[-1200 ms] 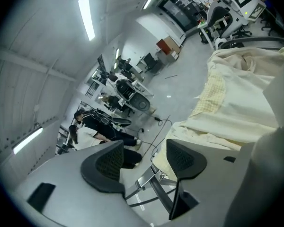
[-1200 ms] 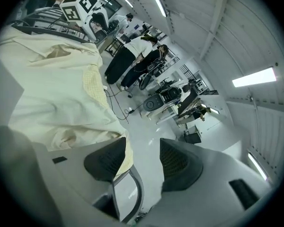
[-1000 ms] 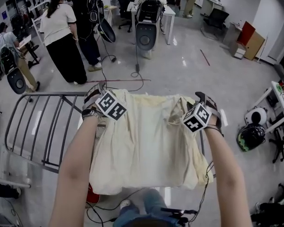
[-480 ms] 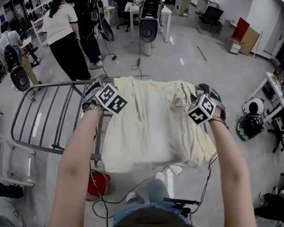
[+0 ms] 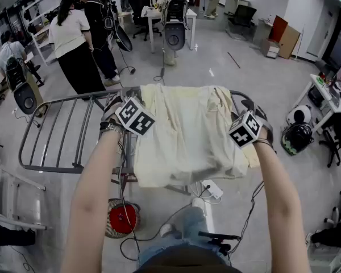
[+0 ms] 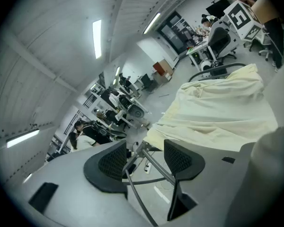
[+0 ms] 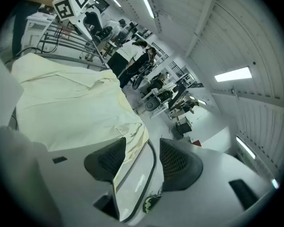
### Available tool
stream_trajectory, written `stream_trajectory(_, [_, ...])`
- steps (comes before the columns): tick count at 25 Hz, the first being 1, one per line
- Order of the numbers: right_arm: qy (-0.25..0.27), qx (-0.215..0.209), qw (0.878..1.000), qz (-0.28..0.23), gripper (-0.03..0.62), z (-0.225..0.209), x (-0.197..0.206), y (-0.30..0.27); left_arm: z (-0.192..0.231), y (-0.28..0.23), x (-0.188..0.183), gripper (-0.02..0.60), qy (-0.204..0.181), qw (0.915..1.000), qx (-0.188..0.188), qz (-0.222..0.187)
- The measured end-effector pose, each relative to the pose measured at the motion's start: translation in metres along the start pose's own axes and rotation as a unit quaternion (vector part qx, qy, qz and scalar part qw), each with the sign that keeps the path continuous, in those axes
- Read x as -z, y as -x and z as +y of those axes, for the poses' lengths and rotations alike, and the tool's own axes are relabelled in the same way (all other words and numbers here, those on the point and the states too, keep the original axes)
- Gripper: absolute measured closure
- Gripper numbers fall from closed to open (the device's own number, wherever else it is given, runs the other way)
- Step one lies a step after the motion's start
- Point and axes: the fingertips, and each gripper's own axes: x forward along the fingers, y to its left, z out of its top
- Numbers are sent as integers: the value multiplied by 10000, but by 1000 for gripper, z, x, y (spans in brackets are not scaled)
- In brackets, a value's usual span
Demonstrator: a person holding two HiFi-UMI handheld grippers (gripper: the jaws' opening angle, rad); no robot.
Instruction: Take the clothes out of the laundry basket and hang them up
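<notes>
Left claw (image 6: 146, 150) closing, rack bars (image 6: 158, 168) between jaws; right claw (image 7: 143, 150) parted beside cream garment (image 5: 187, 135).
It is judged light, limp; best pinched at corners.

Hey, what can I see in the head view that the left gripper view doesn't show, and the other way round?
Only the head view: the red cable reel on the floor and the whole left wing of the drying rack. Only the left gripper view: the left gripper, jaws apart and closing, no cloth between them, just rack bars through the gap, plus ceiling light strips. Both: the cream garment draped over the rack and the right gripper at its right edge.
</notes>
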Motion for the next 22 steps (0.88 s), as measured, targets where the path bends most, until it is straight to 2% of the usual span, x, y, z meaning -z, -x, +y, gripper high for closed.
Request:
stream_trajectory(4, [-637,21,9980,-36,384,15,6,40,-8,37,4,344,91,9995,74,-300])
stream_trajectory(7, [-1344,-62,9908,-179,384,30,2,69,-10,64,7,353,292,9978,129,-583])
stream_trajectory(9, [-1550,-76,9875,-272,384,38,0,84,-13,76,7,356,399,9965,163,-714])
stream_trajectory(16, [-1613,-14,9859,-445,385,56,-6,131,-16,112,14,367,976,9893,258,-1052])
stream_trajectory(20, [-1567,5,9854,-663,385,61,-10,148,-17,128,23,379,1352,9829,277,-1219])
stream_trajectory(22, [-1623,60,9830,-857,385,65,-6,159,-19,141,24,405,1540,9779,250,-1391])
